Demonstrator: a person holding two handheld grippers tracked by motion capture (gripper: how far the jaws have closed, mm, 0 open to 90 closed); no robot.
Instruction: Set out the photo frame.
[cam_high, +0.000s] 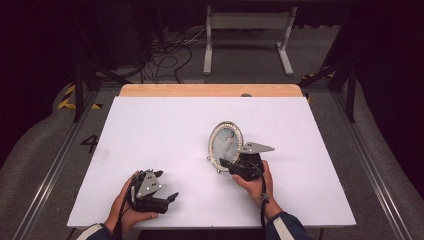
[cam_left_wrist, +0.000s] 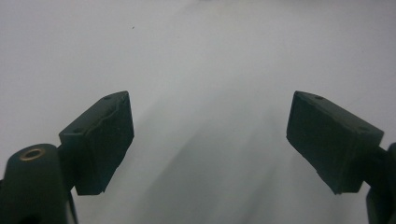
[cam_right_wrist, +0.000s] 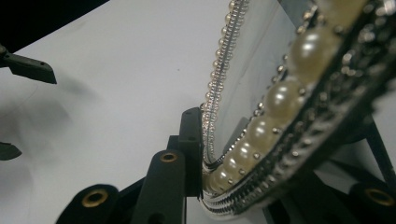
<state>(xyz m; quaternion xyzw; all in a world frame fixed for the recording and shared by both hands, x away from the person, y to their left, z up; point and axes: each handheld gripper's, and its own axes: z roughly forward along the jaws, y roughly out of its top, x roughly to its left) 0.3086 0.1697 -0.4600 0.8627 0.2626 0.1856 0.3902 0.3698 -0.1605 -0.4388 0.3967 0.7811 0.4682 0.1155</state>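
An oval picture frame (cam_high: 226, 142) with a pearl-beaded silver rim stands upright on the white tabletop (cam_high: 160, 125), right of centre. My right gripper (cam_high: 226, 164) is shut on its lower edge. In the right gripper view one black jaw presses flat against the pearl rim (cam_right_wrist: 280, 98), and the other jaw is hidden behind the frame. My left gripper (cam_high: 166, 185) rests near the table's front left corner, held in a hand. Its jaws stand wide open (cam_left_wrist: 210, 140) over bare white surface with nothing between them. The left gripper's (cam_right_wrist: 18, 109) jaw tips also appear at the far left of the right gripper view.
A wooden strip (cam_high: 210, 90) runs along the table's far edge. Beyond it lie floor cables (cam_high: 167, 60) and a white metal stand (cam_high: 247, 35). Dark frame legs stand at both sides of the table.
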